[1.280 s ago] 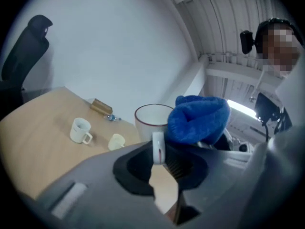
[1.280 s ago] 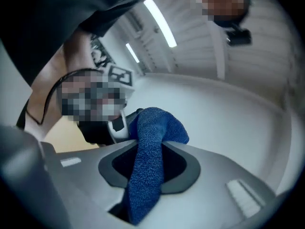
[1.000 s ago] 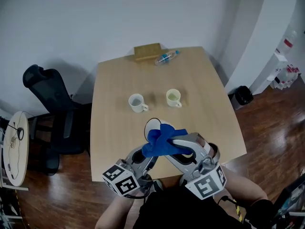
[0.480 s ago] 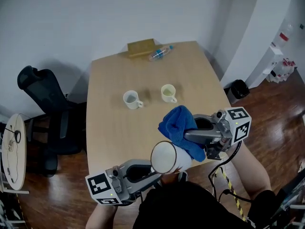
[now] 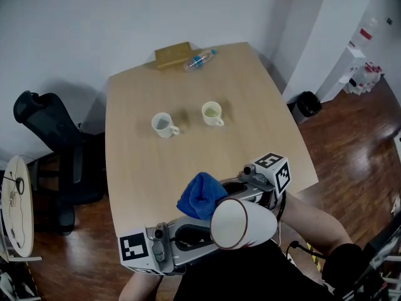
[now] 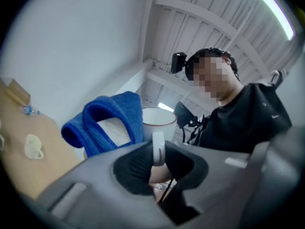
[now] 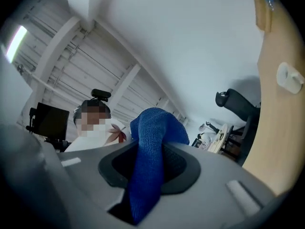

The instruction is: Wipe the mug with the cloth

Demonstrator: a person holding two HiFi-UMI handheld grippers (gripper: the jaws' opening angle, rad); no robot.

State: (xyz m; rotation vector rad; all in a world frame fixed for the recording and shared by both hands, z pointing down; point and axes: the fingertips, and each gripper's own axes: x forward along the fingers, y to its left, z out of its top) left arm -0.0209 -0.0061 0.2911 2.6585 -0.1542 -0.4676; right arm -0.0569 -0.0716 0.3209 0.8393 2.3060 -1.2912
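A pale wooden table [image 5: 250,137] fills most of the head view, with a black office chair [image 5: 50,137] against its left edge and a round side table [image 5: 15,205] further left on the dark wood floor [image 5: 351,137]. A black bin [image 5: 307,103] stands beyond the table's right corner. At the far edge lies a wooden block [image 5: 172,54] with a plastic bottle [image 5: 199,59] on its side just beside it. Mid-table, well apart from the hands, stand a second white mug [image 5: 162,124] and a cream mug [image 5: 212,112], both upright; what is inside them is too small to tell

The mug [image 5: 241,223] is in the air over the near table edge, tipped on its side, one round end with a dark ring facing the head camera. The left gripper [image 5: 203,236] reaches in from the lower left, its jaws pinched on the mug's handle. The right gripper [image 5: 229,189] comes in from the right with its marker cube uppermost, jaws clamped on a fold of the blue cloth [image 5: 200,195]. The bunched cloth presses against the mug's side, between the two grippers
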